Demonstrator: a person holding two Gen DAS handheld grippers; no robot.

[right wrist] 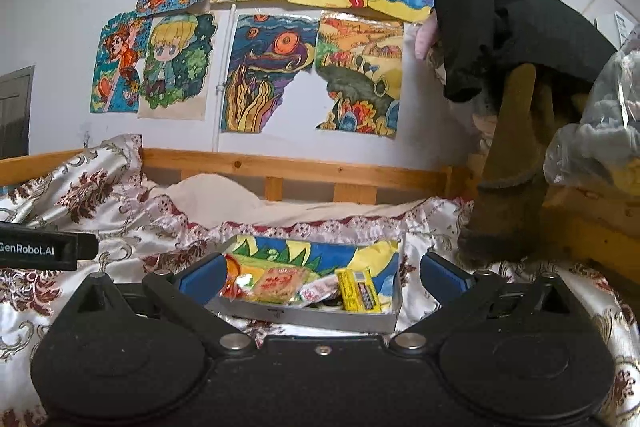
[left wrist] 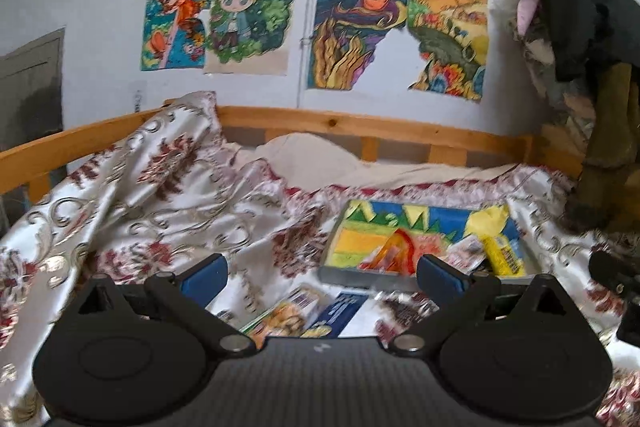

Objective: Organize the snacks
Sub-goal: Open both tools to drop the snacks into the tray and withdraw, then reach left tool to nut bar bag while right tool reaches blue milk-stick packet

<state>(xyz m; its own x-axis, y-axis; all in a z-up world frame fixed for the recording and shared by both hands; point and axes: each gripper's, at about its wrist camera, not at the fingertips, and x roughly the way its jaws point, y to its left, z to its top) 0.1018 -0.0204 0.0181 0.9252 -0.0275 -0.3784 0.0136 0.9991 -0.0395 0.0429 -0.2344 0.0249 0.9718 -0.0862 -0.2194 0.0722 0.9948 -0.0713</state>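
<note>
Snack packets lay in two places on the bed's patterned satin cover (left wrist: 168, 211): several sat inside a shallow grey cardboard tray (right wrist: 312, 319) lined with a bright crayon drawing, among them a long yellow packet (right wrist: 357, 291) and a pale orange-printed packet (right wrist: 280, 283), while two loose packets, one green-and-yellow (left wrist: 280, 315) and one dark blue (left wrist: 340, 311), lay on the cover just in front of the tray. Those loose ones sat low between the blue-padded fingers of the left gripper (left wrist: 320, 277), which was spread wide and held nothing, so the left hand looked the nearer. The right gripper (right wrist: 320, 277), equally wide apart and empty, faced the tray head-on. The yellow packet's long axis ran roughly away from the camera. The loose packets were blurred and partly cut off by the gripper body, so their print could not be read.
</note>
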